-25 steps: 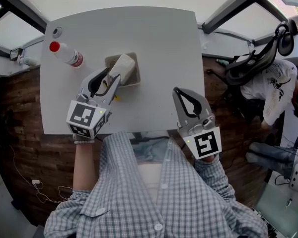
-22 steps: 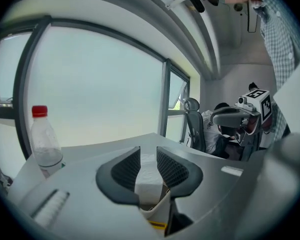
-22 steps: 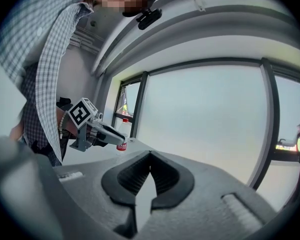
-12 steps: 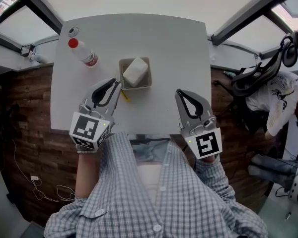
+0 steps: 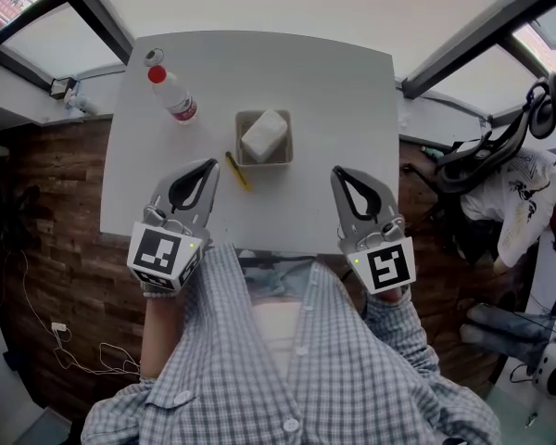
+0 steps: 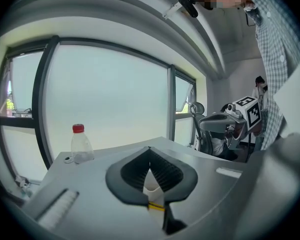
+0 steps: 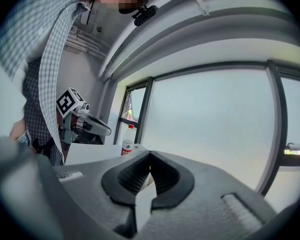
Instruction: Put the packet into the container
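The packet (image 5: pixel 264 135) lies inside the container (image 5: pixel 242 158) at the middle of the surface (image 5: pixel 343 100). At the near edge, the left tool (image 5: pixel 208 165), its jaws just closed, and the right tool (image 5: pixel 339 171) are both pressed together on nothing. A red-capped bottle (image 5: pixel 173 95) stands far left. A yellow pen (image 5: pixel 238 171) lies between the container and the left tool.

The right half and upper middle of the bench (image 5: pixel 343 109) are open. Obstacles sit left of centre: the container (image 5: pixel 284 157) filled by the packet (image 5: pixel 264 134), a yellow stick (image 5: pixel 238 171) just beside its lower left corner, and a bottle (image 5: pixel 173 97) and loose cap (image 5: pixel 154 57) at upper left.
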Motion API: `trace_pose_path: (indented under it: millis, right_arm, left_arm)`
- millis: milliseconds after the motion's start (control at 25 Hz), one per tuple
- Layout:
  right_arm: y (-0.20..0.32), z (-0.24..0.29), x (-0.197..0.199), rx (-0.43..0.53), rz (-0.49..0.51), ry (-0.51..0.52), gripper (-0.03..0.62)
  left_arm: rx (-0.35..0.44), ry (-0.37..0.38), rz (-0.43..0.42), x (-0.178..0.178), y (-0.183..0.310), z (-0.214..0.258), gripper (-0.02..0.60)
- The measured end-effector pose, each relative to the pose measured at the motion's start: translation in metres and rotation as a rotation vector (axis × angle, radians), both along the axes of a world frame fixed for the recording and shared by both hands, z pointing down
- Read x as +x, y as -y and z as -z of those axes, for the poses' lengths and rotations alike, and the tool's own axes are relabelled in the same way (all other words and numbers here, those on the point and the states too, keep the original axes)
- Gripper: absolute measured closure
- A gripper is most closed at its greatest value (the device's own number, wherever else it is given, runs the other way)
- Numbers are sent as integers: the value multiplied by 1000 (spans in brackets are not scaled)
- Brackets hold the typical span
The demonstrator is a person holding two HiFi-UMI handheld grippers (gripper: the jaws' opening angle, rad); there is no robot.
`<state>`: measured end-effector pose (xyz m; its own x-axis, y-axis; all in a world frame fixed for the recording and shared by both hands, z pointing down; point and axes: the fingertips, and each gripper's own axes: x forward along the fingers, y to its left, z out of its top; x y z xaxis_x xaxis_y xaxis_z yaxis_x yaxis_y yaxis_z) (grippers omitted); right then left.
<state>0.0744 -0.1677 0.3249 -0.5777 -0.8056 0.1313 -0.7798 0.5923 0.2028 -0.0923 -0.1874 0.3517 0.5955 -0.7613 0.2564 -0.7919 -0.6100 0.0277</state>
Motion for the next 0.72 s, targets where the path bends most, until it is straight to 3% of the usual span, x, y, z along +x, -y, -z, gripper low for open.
trace_pose_path:
  millis: [360, 720]
  right_arm:
    - [1, 5, -7, 14, 34, -24, 592]
    - [1, 2, -7, 10, 30, -30, 592]
  left_arm:
    - [10, -40, 47, -11, 2, 6, 581]
    - [-4, -15, 31, -8, 1, -1, 581]
